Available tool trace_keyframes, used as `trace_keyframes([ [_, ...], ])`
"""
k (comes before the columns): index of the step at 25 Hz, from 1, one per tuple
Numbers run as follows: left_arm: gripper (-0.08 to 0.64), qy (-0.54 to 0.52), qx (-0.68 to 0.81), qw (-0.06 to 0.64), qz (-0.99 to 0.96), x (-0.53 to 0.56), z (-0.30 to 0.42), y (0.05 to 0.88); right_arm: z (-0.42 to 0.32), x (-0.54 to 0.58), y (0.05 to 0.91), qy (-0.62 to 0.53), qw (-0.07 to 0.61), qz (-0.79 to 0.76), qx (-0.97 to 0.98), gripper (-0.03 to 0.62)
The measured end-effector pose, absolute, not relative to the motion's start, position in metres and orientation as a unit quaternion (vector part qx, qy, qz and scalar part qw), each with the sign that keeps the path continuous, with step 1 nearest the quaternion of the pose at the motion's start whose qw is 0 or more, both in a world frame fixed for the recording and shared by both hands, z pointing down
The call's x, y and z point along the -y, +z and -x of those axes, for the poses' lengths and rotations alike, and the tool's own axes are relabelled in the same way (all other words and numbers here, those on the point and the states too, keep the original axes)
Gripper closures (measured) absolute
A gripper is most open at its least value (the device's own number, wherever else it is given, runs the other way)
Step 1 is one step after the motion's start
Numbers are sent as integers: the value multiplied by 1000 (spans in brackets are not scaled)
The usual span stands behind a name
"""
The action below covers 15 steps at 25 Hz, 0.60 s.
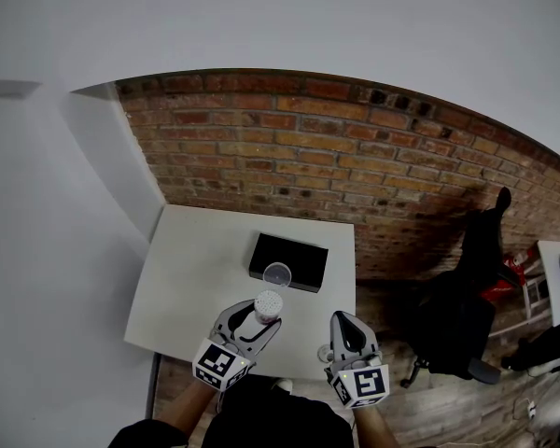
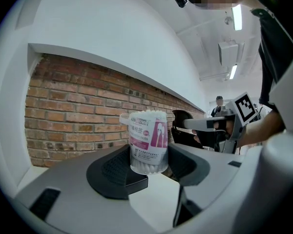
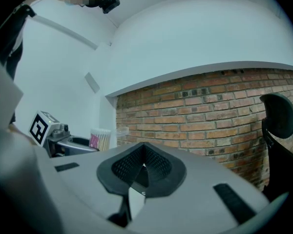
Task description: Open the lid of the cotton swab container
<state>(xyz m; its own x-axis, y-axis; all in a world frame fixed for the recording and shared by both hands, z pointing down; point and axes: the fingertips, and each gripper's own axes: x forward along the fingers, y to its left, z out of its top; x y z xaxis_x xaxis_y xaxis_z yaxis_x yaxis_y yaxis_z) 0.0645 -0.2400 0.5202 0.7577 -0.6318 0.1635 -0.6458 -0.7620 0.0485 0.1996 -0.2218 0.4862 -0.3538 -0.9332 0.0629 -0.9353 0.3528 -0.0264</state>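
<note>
Left gripper [image 1: 258, 319] holds the cotton swab container [image 2: 147, 140] upright, fingers [image 2: 112, 172] clamped on both sides of its lower body, over the near part of the white counter [image 1: 196, 278]. Container top is uncovered and the swab tips show. 1 clear round lid [image 1: 277, 273] lies on the black box [image 1: 303, 255] just behind it. Right gripper [image 1: 347, 325] sits beside it near the counter's front edge, fingers [image 3: 158, 168] pressed together, nothing between them.
</note>
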Motion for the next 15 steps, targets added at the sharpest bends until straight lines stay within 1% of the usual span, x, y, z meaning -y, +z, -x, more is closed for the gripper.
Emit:
trace_keyframes([
  [15,310,73,331,62,-939,237,-70,530,-194,220,493,33,20,-561,827,572],
])
